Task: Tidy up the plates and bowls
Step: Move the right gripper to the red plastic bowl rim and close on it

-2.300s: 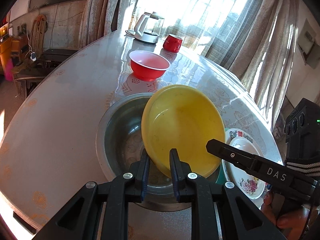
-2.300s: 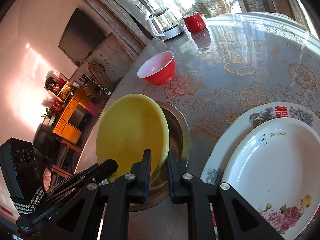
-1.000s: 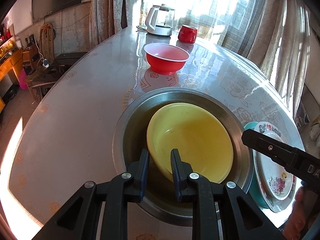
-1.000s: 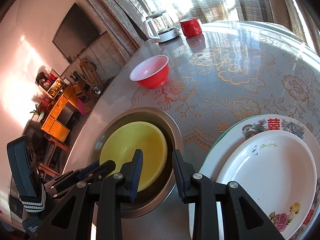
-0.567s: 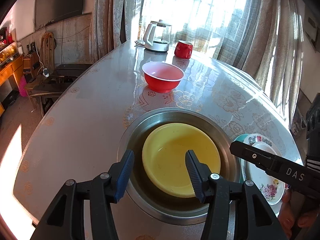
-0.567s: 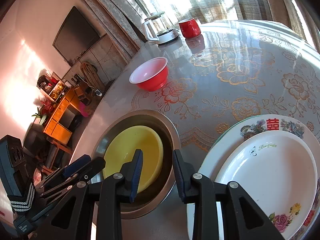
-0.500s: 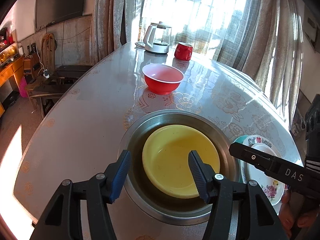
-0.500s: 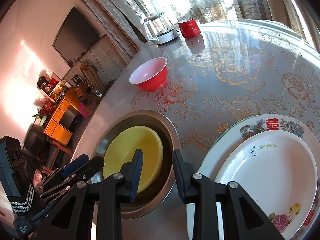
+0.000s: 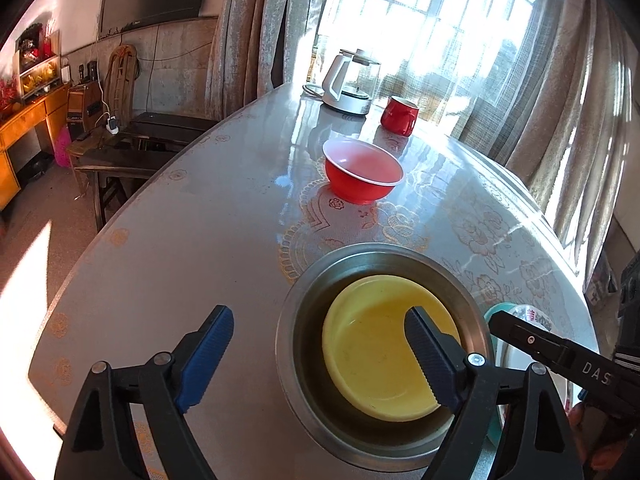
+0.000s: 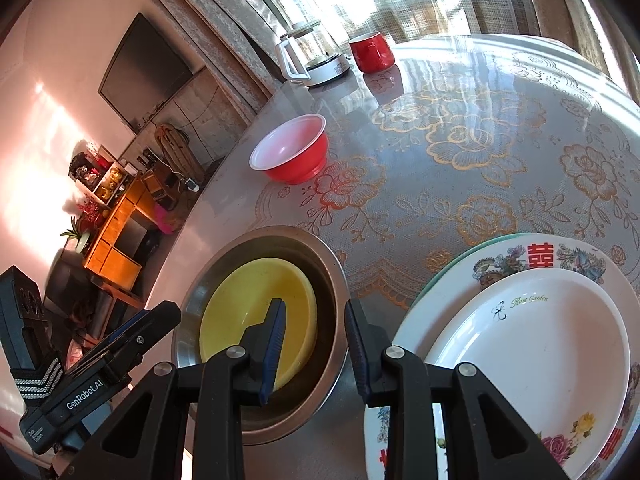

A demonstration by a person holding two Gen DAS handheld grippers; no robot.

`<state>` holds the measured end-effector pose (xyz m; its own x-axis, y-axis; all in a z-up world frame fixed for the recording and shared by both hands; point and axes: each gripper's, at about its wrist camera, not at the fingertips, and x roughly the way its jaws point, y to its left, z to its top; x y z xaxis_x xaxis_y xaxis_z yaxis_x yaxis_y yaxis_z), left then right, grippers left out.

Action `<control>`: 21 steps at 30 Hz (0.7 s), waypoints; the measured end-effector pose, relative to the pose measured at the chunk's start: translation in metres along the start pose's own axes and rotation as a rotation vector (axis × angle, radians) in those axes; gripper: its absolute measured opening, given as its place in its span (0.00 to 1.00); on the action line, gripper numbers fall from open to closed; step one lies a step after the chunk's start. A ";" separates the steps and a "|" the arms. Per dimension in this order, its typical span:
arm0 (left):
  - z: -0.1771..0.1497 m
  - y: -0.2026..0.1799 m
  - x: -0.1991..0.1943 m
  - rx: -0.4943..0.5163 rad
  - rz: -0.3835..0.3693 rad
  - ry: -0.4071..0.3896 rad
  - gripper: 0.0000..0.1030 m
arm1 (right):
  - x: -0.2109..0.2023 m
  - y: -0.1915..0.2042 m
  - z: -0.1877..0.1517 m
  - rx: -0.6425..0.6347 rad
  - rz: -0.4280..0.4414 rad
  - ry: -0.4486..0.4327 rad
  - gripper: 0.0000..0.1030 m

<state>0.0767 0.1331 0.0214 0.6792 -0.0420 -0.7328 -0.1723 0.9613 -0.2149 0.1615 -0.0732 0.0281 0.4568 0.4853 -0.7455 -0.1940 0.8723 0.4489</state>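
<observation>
A yellow bowl (image 9: 380, 344) lies flat inside a steel basin (image 9: 298, 312) near the table's front edge; both show in the right wrist view, the bowl (image 10: 240, 300) in the basin (image 10: 332, 264). My left gripper (image 9: 320, 332) is wide open and empty above the basin's left rim. My right gripper (image 10: 314, 320) is open and empty over the basin's right rim. A red bowl (image 9: 362, 176) stands farther back, also in the right wrist view (image 10: 292, 154). A stack of flowered plates (image 10: 532, 340) on a teal plate lies right of the basin.
A white kettle (image 9: 352, 84) and a red mug (image 9: 399, 115) stand at the table's far side by the curtained window. The table (image 9: 180, 240) has a lace-pattern cover. A bench and orange cabinet stand left of the table.
The yellow bowl was lowered from tilted to flat in the basin and let go. Both grippers opened; the left one opened wide and drew back and up.
</observation>
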 end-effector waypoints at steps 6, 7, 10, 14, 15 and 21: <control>0.004 0.008 0.008 -0.014 0.033 0.016 0.88 | -0.004 0.006 0.014 -0.026 -0.025 -0.022 0.30; 0.004 0.009 0.009 -0.015 0.039 0.019 0.88 | -0.004 0.007 0.017 -0.031 -0.027 -0.023 0.30; 0.005 0.011 0.013 -0.023 0.044 0.026 0.88 | -0.001 0.007 0.024 -0.034 -0.038 -0.018 0.31; 0.008 0.015 0.016 -0.027 0.051 0.036 0.88 | 0.005 0.005 0.037 -0.027 -0.037 -0.006 0.33; 0.009 0.016 0.017 -0.027 0.053 0.038 0.88 | 0.006 0.004 0.041 -0.027 -0.029 -0.004 0.33; 0.015 0.023 0.019 -0.038 0.055 0.038 0.88 | 0.018 0.001 0.063 -0.028 -0.049 0.028 0.33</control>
<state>0.0966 0.1586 0.0121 0.6402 -0.0001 -0.7682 -0.2363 0.9515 -0.1970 0.2245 -0.0678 0.0464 0.4421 0.4431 -0.7799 -0.1967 0.8962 0.3977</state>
